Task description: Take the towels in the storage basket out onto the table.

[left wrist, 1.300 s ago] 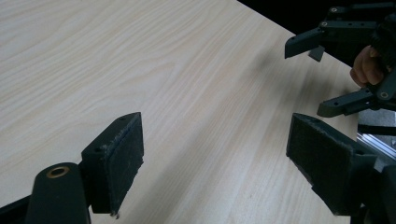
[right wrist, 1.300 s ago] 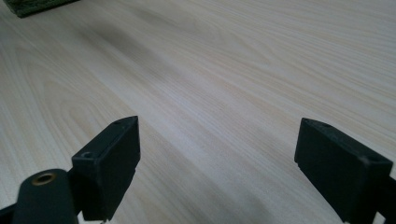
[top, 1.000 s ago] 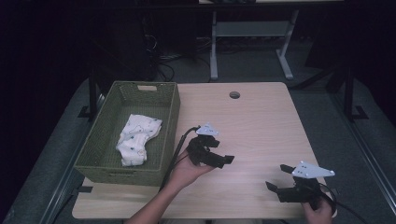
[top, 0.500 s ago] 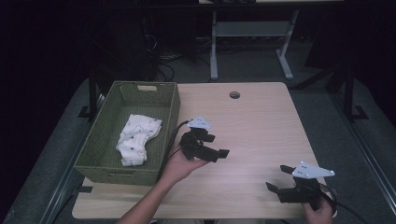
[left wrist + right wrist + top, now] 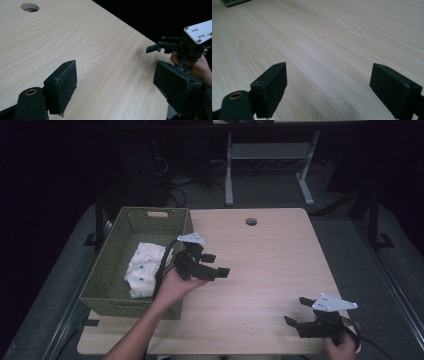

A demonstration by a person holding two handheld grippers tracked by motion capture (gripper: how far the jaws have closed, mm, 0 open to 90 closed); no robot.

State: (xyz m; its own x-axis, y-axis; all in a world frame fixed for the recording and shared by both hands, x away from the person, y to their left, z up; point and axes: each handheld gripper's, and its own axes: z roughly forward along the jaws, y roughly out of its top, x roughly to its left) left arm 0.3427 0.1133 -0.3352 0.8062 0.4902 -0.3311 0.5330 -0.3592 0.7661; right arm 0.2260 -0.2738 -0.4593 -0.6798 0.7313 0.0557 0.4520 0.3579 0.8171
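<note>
Beside the green woven basket [image 5: 107, 280] at the table's left, the left gripper [image 5: 216, 265] hovers over the pale wooden tabletop [image 5: 270, 260], jaws spread and empty. A white patterned cloth [image 5: 145, 267] lies bunched inside the basket. Near the right front edge, the right gripper [image 5: 299, 312] rests low, jaws spread, holding nothing.

Dim room, lit tabletop

Light falls from above onto the wooden table [image 5: 270, 260], which reads bright and even while the floor and the room beyond sink into near black. The high view is soft and slightly grainy. In the left gripper view the table grain is sharp, the near jaws soft; a faint shadow lies under the right gripper [image 5: 160, 48]. The right gripper view blurs toward its far edge.
</note>
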